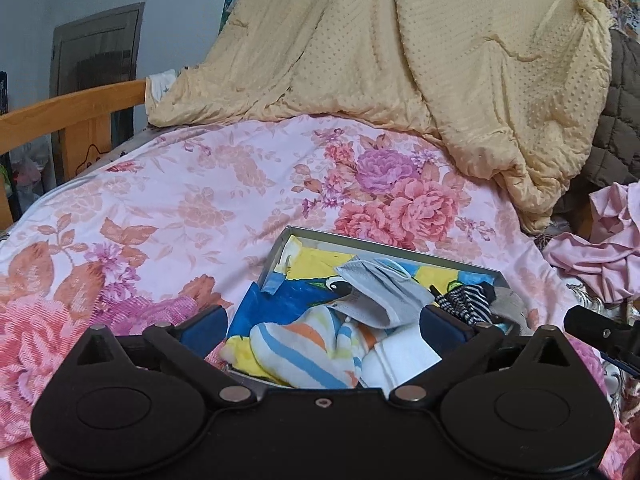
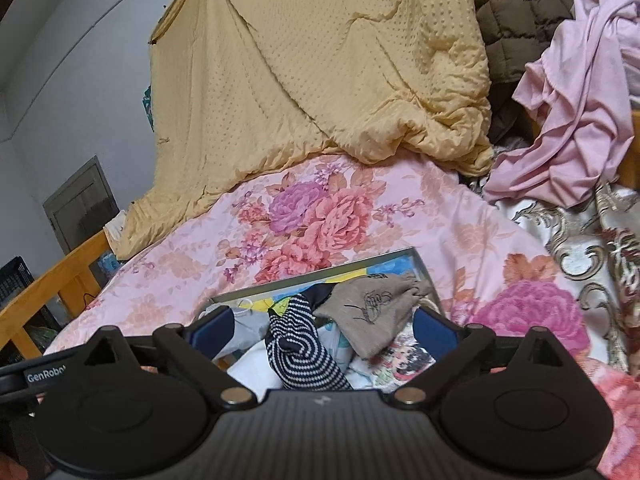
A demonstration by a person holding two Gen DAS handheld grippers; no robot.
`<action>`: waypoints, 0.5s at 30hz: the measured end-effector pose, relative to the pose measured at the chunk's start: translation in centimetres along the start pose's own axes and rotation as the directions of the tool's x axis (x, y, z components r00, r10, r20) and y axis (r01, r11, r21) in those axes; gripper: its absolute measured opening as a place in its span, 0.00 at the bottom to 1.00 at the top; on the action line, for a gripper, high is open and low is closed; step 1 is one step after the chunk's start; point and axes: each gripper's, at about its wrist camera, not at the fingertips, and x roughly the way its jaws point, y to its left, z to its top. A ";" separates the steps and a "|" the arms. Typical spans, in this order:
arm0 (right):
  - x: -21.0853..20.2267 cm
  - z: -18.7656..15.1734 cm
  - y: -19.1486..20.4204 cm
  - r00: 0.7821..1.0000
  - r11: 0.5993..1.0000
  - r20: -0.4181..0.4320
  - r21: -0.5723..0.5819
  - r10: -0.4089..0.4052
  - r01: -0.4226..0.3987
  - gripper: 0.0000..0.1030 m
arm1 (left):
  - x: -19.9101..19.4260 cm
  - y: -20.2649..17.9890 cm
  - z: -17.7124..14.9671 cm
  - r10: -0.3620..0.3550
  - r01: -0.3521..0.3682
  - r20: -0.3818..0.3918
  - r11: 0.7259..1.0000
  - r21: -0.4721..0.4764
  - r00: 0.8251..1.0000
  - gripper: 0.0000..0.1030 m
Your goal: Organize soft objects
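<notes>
A shallow grey box [image 1: 280, 249] [image 2: 420, 264] with a bright yellow and blue liner lies on the pink floral bedspread [image 1: 160, 208] [image 2: 360, 208]. It holds small soft items: a grey sock [image 1: 380, 292], a sock with blue and orange stripes [image 1: 296, 350], a navy and white striped sock [image 1: 466, 300] [image 2: 300, 344], a white piece [image 1: 400, 364] and a tan sock [image 2: 372, 312]. My left gripper [image 1: 322, 324] is open and empty just above the box's near side. My right gripper [image 2: 324, 328] is open and empty over the striped and tan socks.
A yellow dotted quilt [image 1: 400, 60] [image 2: 320, 72] is heaped at the back. A brown quilted jacket [image 2: 520, 12] and crumpled pink cloth [image 1: 600, 248] [image 2: 576, 112] lie at the right. A wooden bed rail [image 1: 72, 116] [image 2: 52, 280] runs along the left.
</notes>
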 end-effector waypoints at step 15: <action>-4.6 -1.8 1.1 1.000 0.998 0.007 -0.062 -0.019 0.019 0.99 | -4.6 0.4 -2.5 -0.015 0.014 0.026 0.999 0.041 1.000 0.99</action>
